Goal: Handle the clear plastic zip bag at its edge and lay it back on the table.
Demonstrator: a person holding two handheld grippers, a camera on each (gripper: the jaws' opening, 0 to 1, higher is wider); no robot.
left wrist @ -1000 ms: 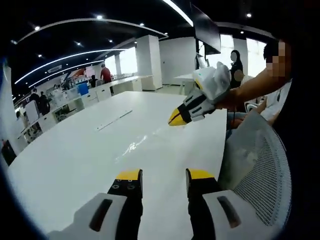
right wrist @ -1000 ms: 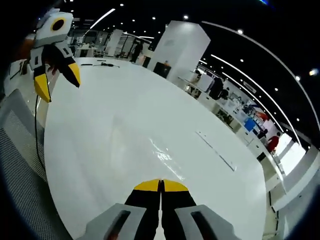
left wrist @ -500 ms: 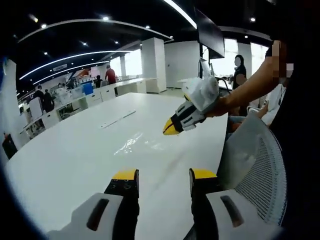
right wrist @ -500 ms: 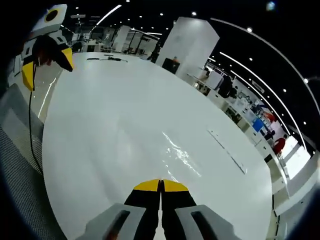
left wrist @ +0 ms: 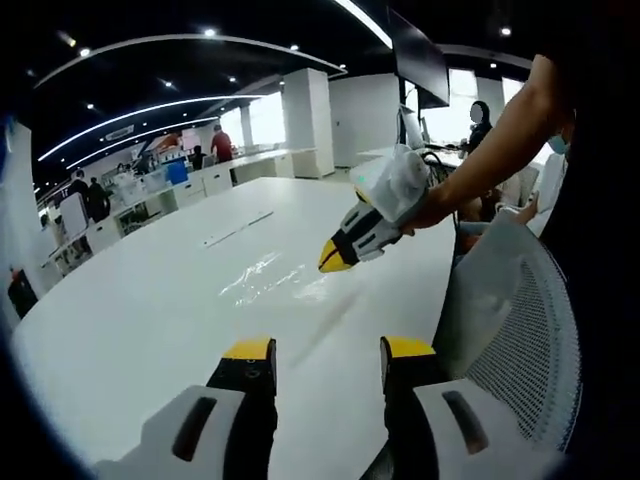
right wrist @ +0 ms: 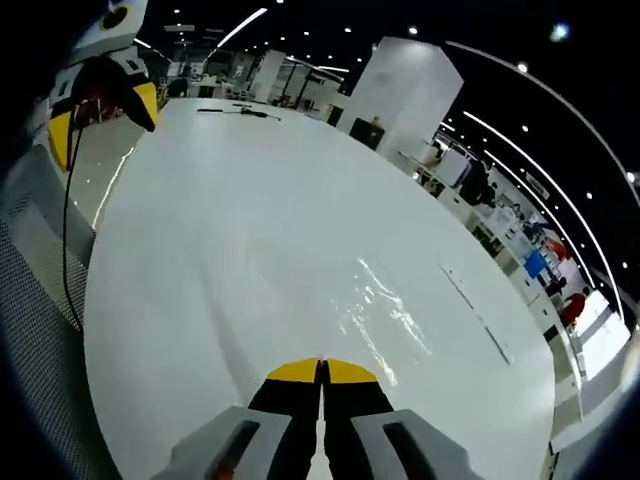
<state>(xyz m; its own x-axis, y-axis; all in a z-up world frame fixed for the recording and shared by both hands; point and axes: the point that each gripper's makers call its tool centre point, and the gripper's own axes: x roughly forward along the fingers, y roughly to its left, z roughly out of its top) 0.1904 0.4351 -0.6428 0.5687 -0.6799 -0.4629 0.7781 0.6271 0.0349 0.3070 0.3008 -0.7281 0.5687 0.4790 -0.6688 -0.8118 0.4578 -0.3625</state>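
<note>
Lying flat on the white counter (left wrist: 150, 310), the clear plastic zip bag (left wrist: 262, 278) shows mostly as a patch of glare and faint wrinkles on the surface, out toward the middle of the counter; in the right gripper view the same bag (right wrist: 385, 310) appears as a shiny crinkled area just beyond the yellow tips. The left gripper (left wrist: 325, 352) is held low over the near edge of the counter with its two yellow-tipped jaws well apart and nothing between them; in the right gripper view it (right wrist: 100, 115) hangs near the counter's far rim, its jaws likewise spread. The right gripper (right wrist: 321, 371) has its jaws pressed together, tip against tip, with only a thin seam between them, and I cannot make out any bag film caught there. In the left gripper view that right gripper (left wrist: 338, 255) is held in a person's hand (left wrist: 425, 205), tilted down toward the counter, its closed yellow tip near the bag's edge; whether it touches the plastic cannot be told. Beside the counter's near edge stands a mesh-backed chair (left wrist: 525, 350). A long narrow slot (left wrist: 238, 229) is set into the counter beyond the bag. Farther off, beyond the counter, are a white pillar (right wrist: 405, 95), rows of desks and several people.
</note>
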